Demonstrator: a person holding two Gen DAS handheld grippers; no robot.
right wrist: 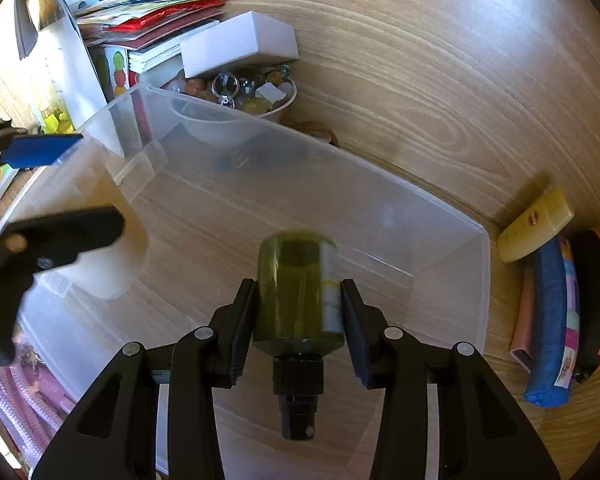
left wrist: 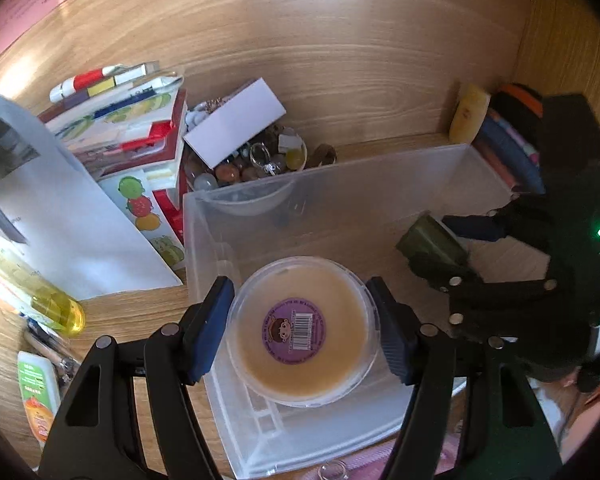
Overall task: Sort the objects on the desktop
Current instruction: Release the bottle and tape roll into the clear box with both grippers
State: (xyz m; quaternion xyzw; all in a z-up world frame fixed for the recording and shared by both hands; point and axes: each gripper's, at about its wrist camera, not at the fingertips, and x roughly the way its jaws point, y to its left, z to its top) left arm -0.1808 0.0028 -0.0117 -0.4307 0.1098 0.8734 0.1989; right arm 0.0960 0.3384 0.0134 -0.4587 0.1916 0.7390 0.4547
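Observation:
A clear plastic bin (left wrist: 260,200) stands on the wooden desk; it also shows in the right wrist view (right wrist: 452,248). My left gripper (left wrist: 304,332) is shut on a round tub of cream (left wrist: 300,340) with a purple label, held over the bin's left end. My right gripper (right wrist: 300,328) is shut on a green glass bottle (right wrist: 300,292) with a black screw cap, held above the bin's floor. From the left wrist view the right gripper (left wrist: 452,240) holds the bottle (left wrist: 428,240) at the bin's right side. The left gripper (right wrist: 72,184) shows at the left in the right wrist view.
Behind the bin stand a bowl of beads and rings (left wrist: 256,164), a white box (left wrist: 236,120) and a stack of books (left wrist: 128,128). A yellow bottle (left wrist: 48,300) lies left. A yellow tube (right wrist: 536,224) and pencil cases (right wrist: 556,328) lie right of the bin.

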